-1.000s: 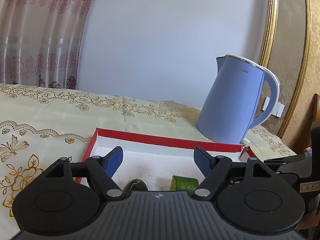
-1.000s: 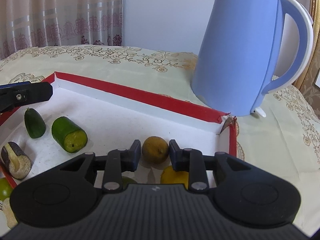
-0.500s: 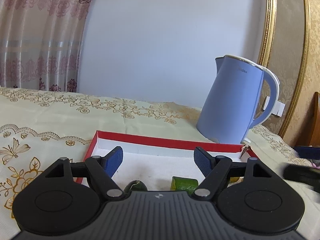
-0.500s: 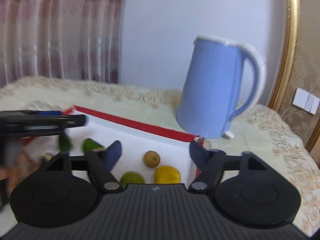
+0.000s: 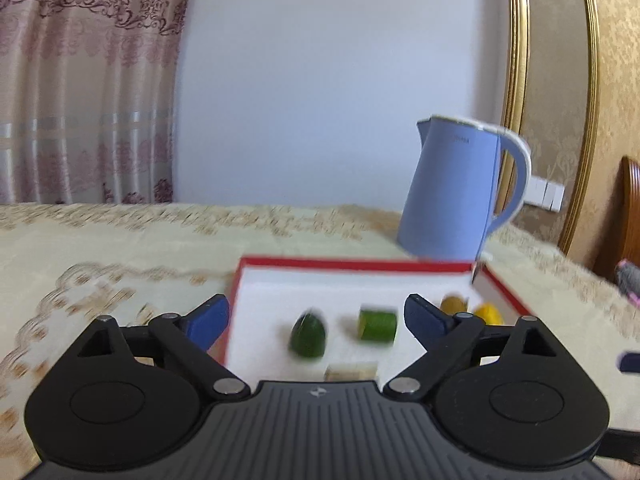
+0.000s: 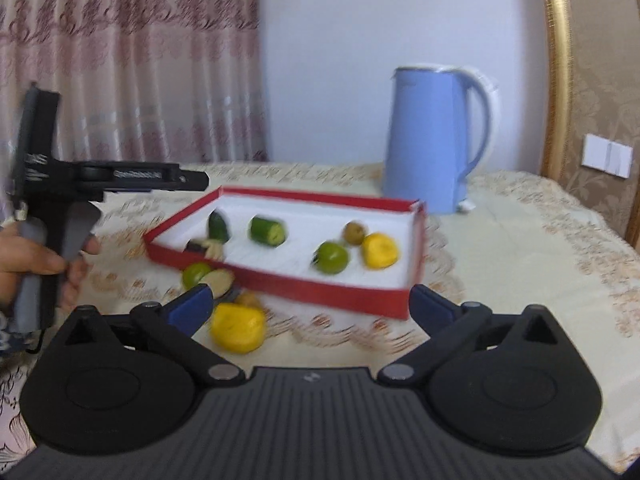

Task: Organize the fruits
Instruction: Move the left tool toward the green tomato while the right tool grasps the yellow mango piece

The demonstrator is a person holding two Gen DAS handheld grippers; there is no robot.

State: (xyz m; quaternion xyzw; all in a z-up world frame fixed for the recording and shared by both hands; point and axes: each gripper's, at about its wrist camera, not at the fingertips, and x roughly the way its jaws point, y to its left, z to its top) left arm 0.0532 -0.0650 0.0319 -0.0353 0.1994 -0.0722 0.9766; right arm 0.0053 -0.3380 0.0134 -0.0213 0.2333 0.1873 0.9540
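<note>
A red tray [image 6: 320, 292] with a white floor holds two green cucumber pieces [image 6: 268, 231], an eggplant piece [image 6: 204, 247], a brown fruit [image 6: 354, 233], a green lime [image 6: 331, 257] and a yellow fruit [image 6: 380, 250]. On the cloth in front of it lie another yellow fruit [image 6: 239, 328], a lime [image 6: 196, 274] and an eggplant slice [image 6: 220, 279]. My right gripper [image 6: 312, 304] hovers short of the tray, jaws opening, nothing between them. My left gripper [image 5: 316, 316] faces the tray [image 5: 352, 263] from its near left, jaws opening and empty. The cucumber pieces [image 5: 378, 325] lie ahead of it.
A tall blue kettle [image 6: 432, 140] stands behind the tray's far right corner. The embroidered tablecloth [image 6: 520, 248] covers the table. A hand [image 6: 24, 256] holds the left gripper [image 6: 196, 179] at the left of the right wrist view. Curtain and wall lie behind.
The right gripper's jaws were narrow, close to the brown fruit; they have spread wide and the gripper has drawn far back from the tray. The left gripper has also backed off and widened.
</note>
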